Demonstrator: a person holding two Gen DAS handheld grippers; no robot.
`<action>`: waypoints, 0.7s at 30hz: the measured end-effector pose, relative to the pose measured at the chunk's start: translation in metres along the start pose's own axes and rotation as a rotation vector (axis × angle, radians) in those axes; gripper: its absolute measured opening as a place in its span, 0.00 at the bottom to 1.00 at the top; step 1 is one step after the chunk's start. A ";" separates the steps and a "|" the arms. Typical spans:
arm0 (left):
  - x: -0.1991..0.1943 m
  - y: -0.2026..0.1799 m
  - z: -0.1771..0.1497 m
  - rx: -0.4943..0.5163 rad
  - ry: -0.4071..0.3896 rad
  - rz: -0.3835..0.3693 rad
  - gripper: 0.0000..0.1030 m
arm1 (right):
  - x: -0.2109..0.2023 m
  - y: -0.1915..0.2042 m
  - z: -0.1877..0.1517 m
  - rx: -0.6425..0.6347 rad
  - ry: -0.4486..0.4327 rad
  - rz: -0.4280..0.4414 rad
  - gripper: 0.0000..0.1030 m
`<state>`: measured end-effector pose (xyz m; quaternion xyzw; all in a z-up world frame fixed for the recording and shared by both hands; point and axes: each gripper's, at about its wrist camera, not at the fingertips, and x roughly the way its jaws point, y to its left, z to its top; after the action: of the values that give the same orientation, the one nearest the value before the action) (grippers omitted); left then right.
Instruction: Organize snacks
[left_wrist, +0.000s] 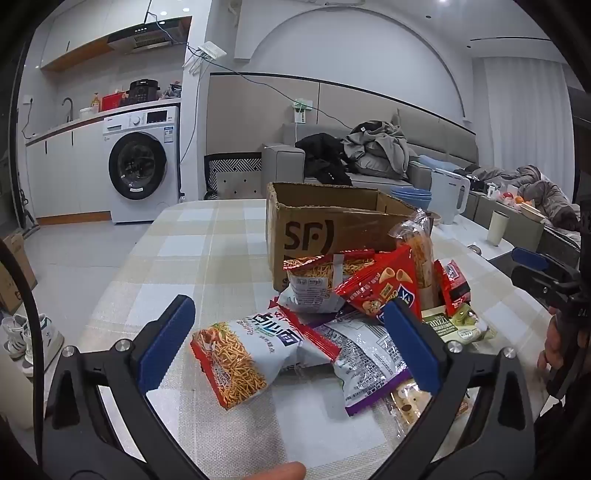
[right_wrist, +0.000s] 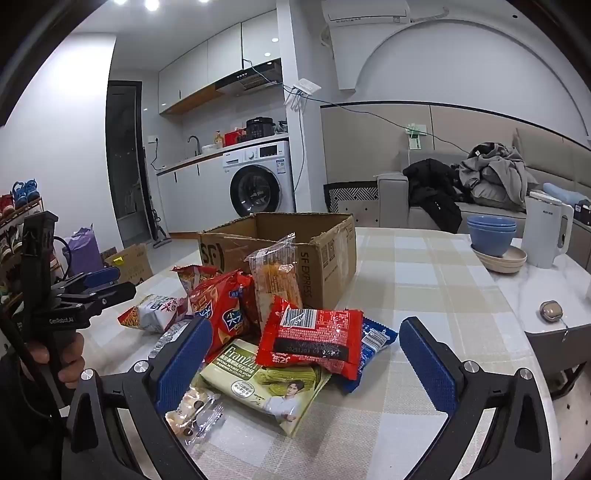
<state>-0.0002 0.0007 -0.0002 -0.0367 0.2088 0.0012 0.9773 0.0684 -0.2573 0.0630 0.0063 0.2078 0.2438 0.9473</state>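
A pile of snack packets lies on the checked tablecloth in front of an open cardboard SF box (left_wrist: 332, 225) (right_wrist: 295, 240). My left gripper (left_wrist: 291, 343) is open, its blue pads either side of a white noodle-snack bag (left_wrist: 236, 358) and a purple-edged bag (left_wrist: 365, 365). My right gripper (right_wrist: 306, 362) is open around a red packet (right_wrist: 310, 339) lying on a green Franzzi cookie pack (right_wrist: 266, 384). A red cone-snack bag (left_wrist: 380, 284) (right_wrist: 221, 306) and a clear orange stick pack (right_wrist: 275, 273) lean near the box.
Blue bowls (right_wrist: 491, 236) on a beige dish and a white kettle (right_wrist: 546, 229) stand at the table's far right. A small round object (right_wrist: 551, 311) lies on the marble part. A cup (left_wrist: 496, 227) stands behind. The other gripper shows at each view's edge.
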 end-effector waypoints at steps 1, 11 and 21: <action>0.000 0.000 0.000 -0.003 0.001 0.000 0.99 | 0.000 0.000 0.000 0.004 0.001 0.003 1.00; 0.000 0.000 0.000 -0.001 0.000 -0.002 0.99 | -0.001 -0.002 0.003 0.003 0.008 0.004 1.00; 0.000 0.000 0.000 0.000 0.000 -0.001 0.99 | 0.000 -0.002 0.001 0.001 0.010 0.004 1.00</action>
<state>-0.0003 0.0008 -0.0001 -0.0369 0.2089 0.0007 0.9772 0.0693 -0.2589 0.0639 0.0061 0.2128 0.2457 0.9457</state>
